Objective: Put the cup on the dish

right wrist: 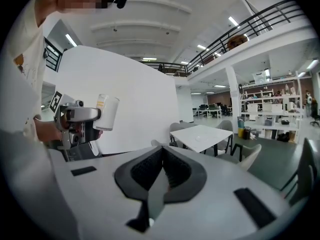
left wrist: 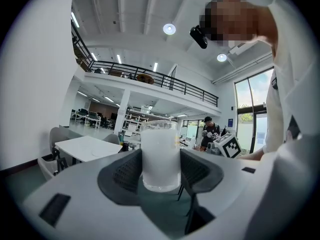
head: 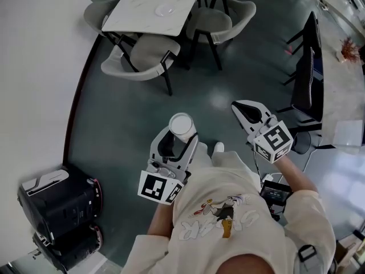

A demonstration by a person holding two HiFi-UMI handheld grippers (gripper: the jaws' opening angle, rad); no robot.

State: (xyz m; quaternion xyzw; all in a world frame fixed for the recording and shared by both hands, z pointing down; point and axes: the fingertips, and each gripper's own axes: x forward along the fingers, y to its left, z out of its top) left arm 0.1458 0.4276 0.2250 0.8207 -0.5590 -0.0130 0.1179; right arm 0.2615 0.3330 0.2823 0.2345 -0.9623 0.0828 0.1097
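A frosted white cup (head: pixel 182 127) stands upright between the jaws of my left gripper (head: pixel 181 135), which is shut on it, over the dark floor. The left gripper view shows the cup (left wrist: pixel 160 156) pressed by both dark pads (left wrist: pixel 127 171). My right gripper (head: pixel 242 110) is to the right of it, shut with nothing between its jaws; in its own view the pads (right wrist: pixel 150 166) meet. That view also shows the cup (right wrist: pixel 107 112) at the left. A small white dish (head: pixel 165 9) lies on the white table (head: pixel 137 16) far ahead.
Grey chairs (head: pixel 142 59) ring the table. A black wheeled unit (head: pixel 57 201) stands at the lower left by the white wall. Dark chairs (head: pixel 305 73) and another table (head: pixel 345 96) line the right side. A person (left wrist: pixel 210 131) stands far off in the left gripper view.
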